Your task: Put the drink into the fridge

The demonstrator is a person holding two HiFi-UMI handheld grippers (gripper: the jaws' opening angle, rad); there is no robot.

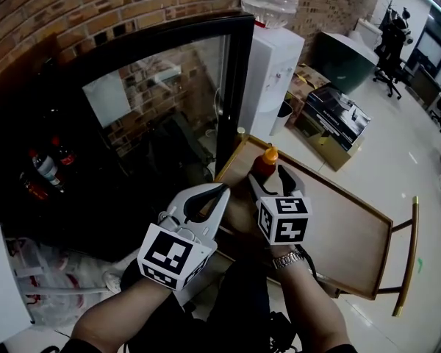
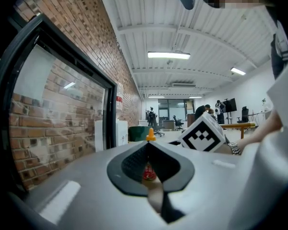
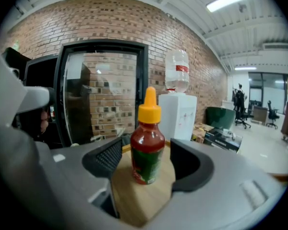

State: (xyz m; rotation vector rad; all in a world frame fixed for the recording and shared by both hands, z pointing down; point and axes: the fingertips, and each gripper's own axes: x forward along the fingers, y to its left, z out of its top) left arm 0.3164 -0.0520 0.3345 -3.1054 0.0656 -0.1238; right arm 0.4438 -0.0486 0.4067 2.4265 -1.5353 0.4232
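Bottle [image 3: 146, 150]: a small, round-shouldered plastic bottle with red contents, a green label band and an orange conical cap. It stands upright on the pale wooden surface [image 1: 338, 234], near the corner closest to the fridge.

My right gripper [image 1: 270, 186]: jaws set wide, one on each side of the bottle. The right gripper view shows a narrow gap at the left pad and a wider one at the right, so neither pad presses the bottle. The pads are dark, with a fine ribbed texture, set in smooth grey shells.

My left gripper [image 1: 220, 192]: jaws brought together, tips meeting in a point, nothing between them. The curved black pads leave a spade-shaped opening behind the tips, and the red bottle shows through it farther off. This gripper hangs just left of the right one, beside the surface's edge.

Fridge door [image 1: 239, 87]: a black-framed glass pane, swung open, its edge just beside the surface's corner. The glass reflects the brick wall [image 1: 95, 6].

Fridge interior [image 1: 29, 138]: dark, with red-capped bottles [image 1: 44, 171] dimly visible.

Water dispenser [image 1: 272, 79]: a white box with a clear inverted jug on top, behind the door.
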